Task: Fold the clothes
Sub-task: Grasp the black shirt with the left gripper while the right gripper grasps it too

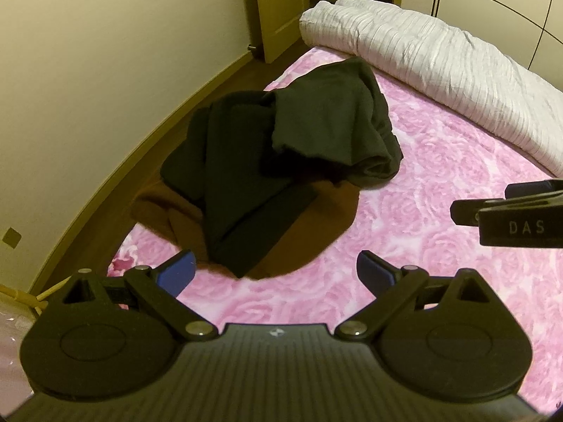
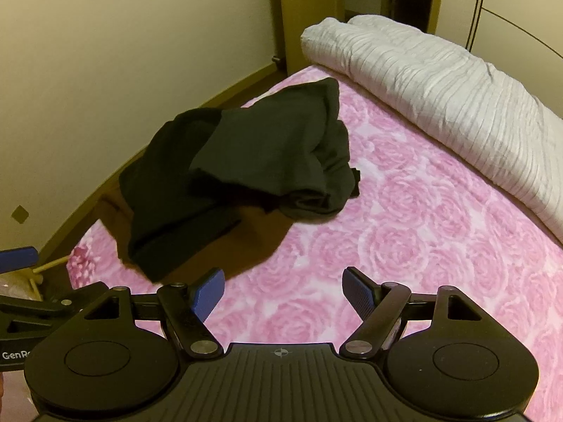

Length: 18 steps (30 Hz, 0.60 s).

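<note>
A crumpled heap of dark clothes (image 1: 281, 154) lies on the pink rose-patterned bed (image 1: 440, 246), a black garment on top of a brown one (image 1: 309, 239). My left gripper (image 1: 276, 274) hovers open just short of the heap's near edge, nothing between its blue pads. In the right wrist view the same heap (image 2: 246, 176) lies ahead and to the left, and my right gripper (image 2: 283, 292) is open over bare bedspread (image 2: 404, 246). The right gripper's side shows at the right edge of the left wrist view.
A rolled white quilt (image 1: 440, 66) lies along the far side of the bed. A cream wall (image 1: 105, 70) and a wooden floor strip (image 1: 218, 81) run past the bed's left edge, with a door frame (image 1: 278, 10) beyond. Pink bedspread lies open to the right of the heap.
</note>
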Tool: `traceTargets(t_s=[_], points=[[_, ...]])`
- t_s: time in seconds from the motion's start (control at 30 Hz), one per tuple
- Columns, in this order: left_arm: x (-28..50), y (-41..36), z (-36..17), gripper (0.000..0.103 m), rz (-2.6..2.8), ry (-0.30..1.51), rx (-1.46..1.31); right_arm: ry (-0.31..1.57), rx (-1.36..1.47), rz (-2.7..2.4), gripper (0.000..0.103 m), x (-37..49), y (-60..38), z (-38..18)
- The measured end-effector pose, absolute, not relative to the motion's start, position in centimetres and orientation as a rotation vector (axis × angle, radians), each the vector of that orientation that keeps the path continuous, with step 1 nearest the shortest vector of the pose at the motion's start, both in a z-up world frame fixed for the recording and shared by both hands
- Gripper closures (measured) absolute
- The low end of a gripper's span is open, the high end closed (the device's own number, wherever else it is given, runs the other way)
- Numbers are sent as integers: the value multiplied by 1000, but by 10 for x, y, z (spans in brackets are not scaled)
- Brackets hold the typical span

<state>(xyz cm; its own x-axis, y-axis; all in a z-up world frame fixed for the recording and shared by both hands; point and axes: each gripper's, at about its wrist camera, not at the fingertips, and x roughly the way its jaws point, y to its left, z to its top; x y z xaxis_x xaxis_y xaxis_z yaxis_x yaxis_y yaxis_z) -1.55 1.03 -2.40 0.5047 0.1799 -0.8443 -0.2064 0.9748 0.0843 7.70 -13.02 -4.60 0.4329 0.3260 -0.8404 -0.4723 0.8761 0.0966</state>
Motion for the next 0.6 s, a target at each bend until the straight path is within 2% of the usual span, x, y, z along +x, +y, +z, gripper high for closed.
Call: traceTargets(t_s=[0.3, 0.47, 0.6], points=[[18, 35, -41, 6, 131, 994, 72, 996, -184, 461, 26, 91, -109, -54], [53, 45, -58, 6, -1, 903, 253, 899, -310, 441, 26, 103, -91, -59], [81, 43, -91, 6, -134, 809, 495, 787, -499, 482, 26, 107, -71, -76]])
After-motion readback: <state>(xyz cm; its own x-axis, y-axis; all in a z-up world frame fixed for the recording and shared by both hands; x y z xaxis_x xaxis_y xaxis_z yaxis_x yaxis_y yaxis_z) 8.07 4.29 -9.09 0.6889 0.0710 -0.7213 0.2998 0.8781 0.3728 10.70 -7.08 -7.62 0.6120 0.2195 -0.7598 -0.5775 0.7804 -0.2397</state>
